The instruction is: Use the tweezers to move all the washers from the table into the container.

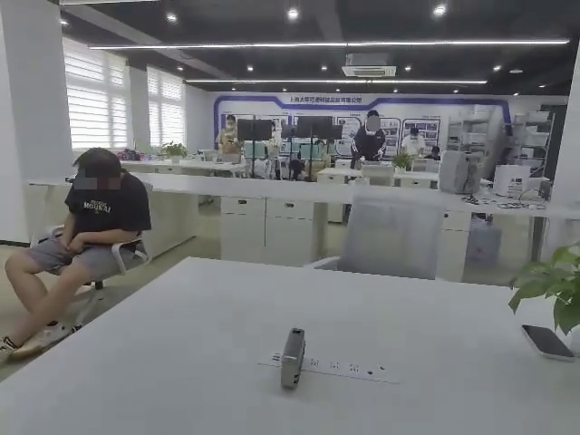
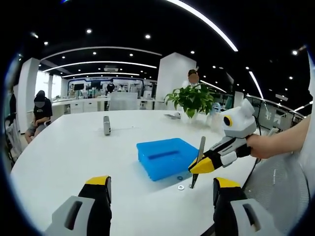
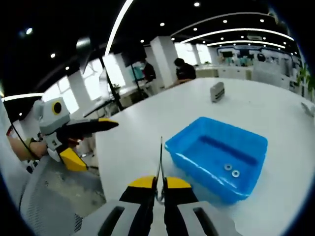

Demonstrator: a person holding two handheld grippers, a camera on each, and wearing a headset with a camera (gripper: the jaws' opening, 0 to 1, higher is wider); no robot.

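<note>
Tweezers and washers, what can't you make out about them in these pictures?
Tips of the tweezers: edge-on thin line in the right gripper view, tiny in the left gripper view; whether they pinch a washer, cannot tell.
Count of table washers: two specks in the left gripper view; the container could hide others behind it.
Floor of the container: mostly hidden by its near wall in the left gripper view.

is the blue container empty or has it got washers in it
Not empty. The right gripper view shows two washers lying side by side on the floor of the blue container.
</note>
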